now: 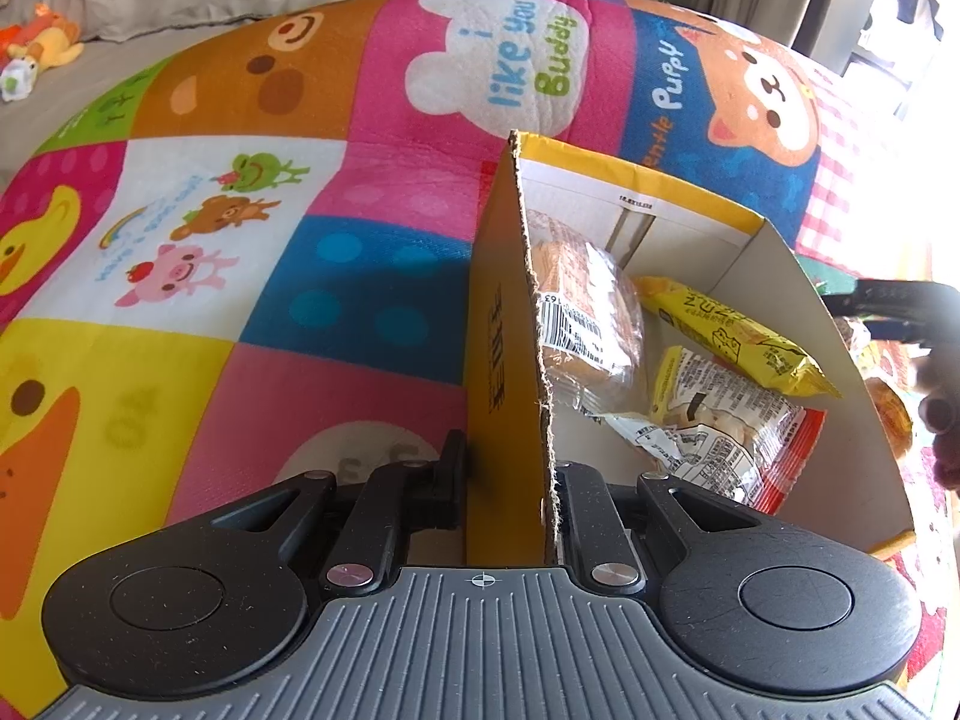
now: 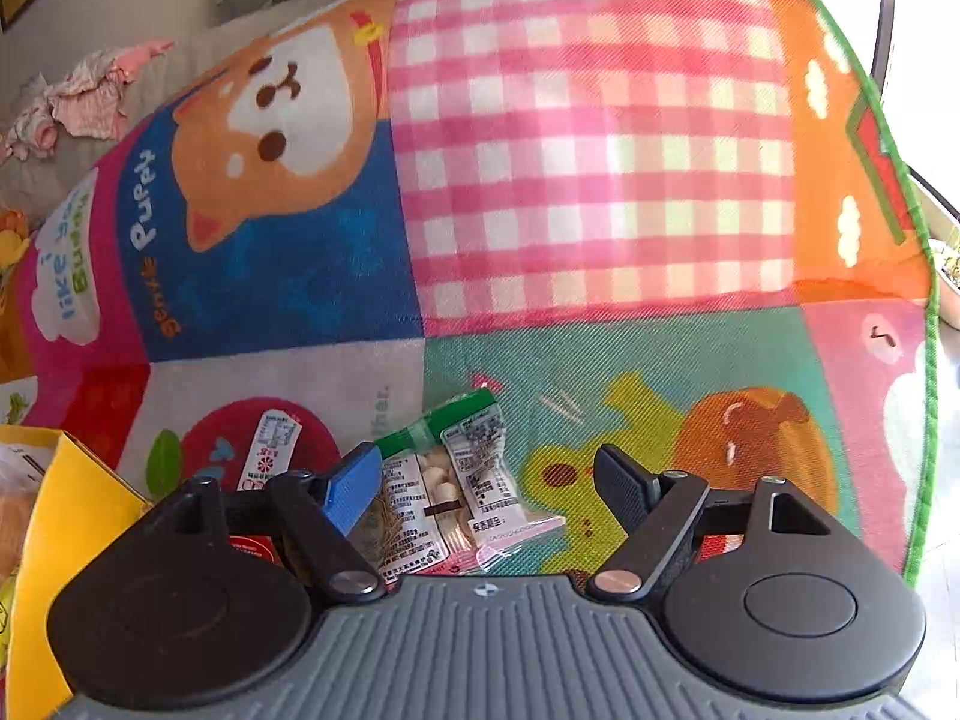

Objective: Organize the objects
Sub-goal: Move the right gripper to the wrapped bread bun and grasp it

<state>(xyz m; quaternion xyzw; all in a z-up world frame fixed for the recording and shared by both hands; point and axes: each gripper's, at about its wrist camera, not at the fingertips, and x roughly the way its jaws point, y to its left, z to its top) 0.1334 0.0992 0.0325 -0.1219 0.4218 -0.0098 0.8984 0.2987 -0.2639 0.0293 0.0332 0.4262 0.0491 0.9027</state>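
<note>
**Ana:** Tongs first, then. The left tongs (image 1: 510,474) are clamped on the near left wall of the yellow corrugated-cardboard box (image 1: 774,276), one finger outside and one inside, holding it steady on the patchwork cartoon play mat (image 1: 240,252).

**Ben:** And the right tongs (image 2: 489,483)?

**Ana:** Spread apart, the blue-padded finger (image 2: 354,492) on the left and the black one on the right, poised low over the clear snack packet with a green top edge (image 2: 444,480) that lies on the mat just right of the box. They don't appear to touch it yet.

**Ben:** So which step is this?

**Ana:** I'd judge it as the pick-up of another loose snack; the box already holds the clear-wrapped brown biscuit pack (image 1: 576,318), the yellow crinkled snack pouch (image 1: 738,330) and a white-and-red printed sachet (image 1: 720,432).

**Ben:** What does the next move need?

**Ana:** Lowering and centring on the packet, closing on its crinkly film without pinching the mat, then lifting left over the box wall. The small red-and-white sachet (image 2: 270,444) further left probably waits its turn.
</note>
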